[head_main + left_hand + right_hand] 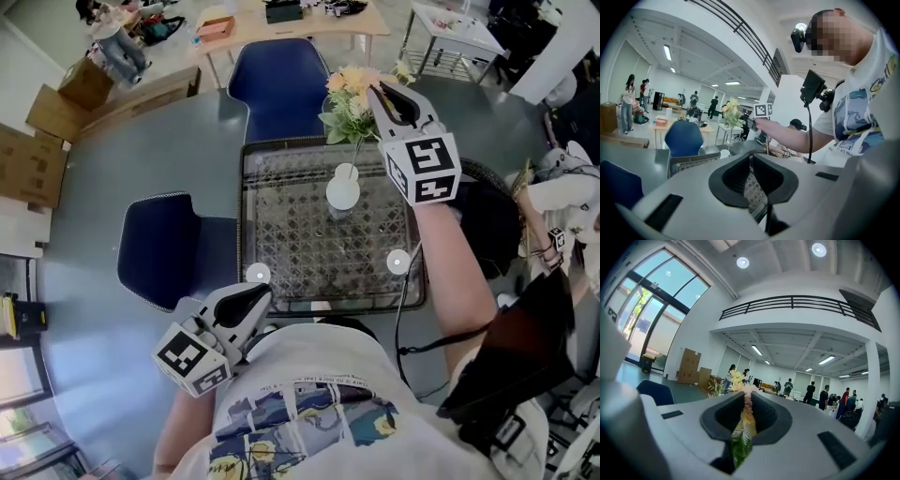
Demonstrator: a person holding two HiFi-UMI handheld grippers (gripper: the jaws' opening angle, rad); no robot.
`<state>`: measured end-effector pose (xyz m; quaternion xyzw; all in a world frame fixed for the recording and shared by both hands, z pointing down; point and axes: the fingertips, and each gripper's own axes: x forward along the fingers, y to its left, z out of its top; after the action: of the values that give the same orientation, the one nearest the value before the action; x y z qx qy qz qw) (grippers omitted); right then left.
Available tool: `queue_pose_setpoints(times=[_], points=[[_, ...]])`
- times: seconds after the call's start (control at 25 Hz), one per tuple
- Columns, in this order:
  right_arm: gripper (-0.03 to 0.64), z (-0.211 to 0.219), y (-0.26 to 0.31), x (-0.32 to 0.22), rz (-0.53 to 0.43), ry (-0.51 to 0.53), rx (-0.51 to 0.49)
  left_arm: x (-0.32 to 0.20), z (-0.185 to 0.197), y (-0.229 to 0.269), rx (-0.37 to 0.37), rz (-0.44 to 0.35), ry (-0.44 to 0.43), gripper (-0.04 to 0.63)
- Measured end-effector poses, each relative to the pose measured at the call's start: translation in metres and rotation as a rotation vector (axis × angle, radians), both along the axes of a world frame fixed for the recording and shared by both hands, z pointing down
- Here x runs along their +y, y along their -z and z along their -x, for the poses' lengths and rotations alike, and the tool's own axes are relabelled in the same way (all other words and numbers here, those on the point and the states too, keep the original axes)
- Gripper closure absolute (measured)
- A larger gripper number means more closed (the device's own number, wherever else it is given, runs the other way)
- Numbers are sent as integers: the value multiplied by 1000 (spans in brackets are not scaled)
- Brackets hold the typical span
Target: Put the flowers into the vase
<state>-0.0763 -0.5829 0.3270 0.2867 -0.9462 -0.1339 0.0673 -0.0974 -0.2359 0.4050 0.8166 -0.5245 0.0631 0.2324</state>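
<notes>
Your left gripper (255,298) hangs low by the near edge of the table (300,246), jaws together on nothing. Mid-table stands the small white vase (343,192), upright, with a narrow mouth. Just beyond it and to the right, your right gripper (377,94) is clamped on the flowers (349,94), pinching leaves and petals, and holds them in the air over the table's far edge. Expect a light, soft, floppy bunch: the blooms crush easily, so the firmer stems below the foliage are the better hold. The vase looks light enough to tip.
</notes>
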Motion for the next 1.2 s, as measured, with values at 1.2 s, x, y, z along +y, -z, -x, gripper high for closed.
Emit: queue_pose_setpoints(times=[1.2], points=[[556, 16, -171, 45, 64, 89, 129, 6, 8, -10, -3, 78, 46, 584]])
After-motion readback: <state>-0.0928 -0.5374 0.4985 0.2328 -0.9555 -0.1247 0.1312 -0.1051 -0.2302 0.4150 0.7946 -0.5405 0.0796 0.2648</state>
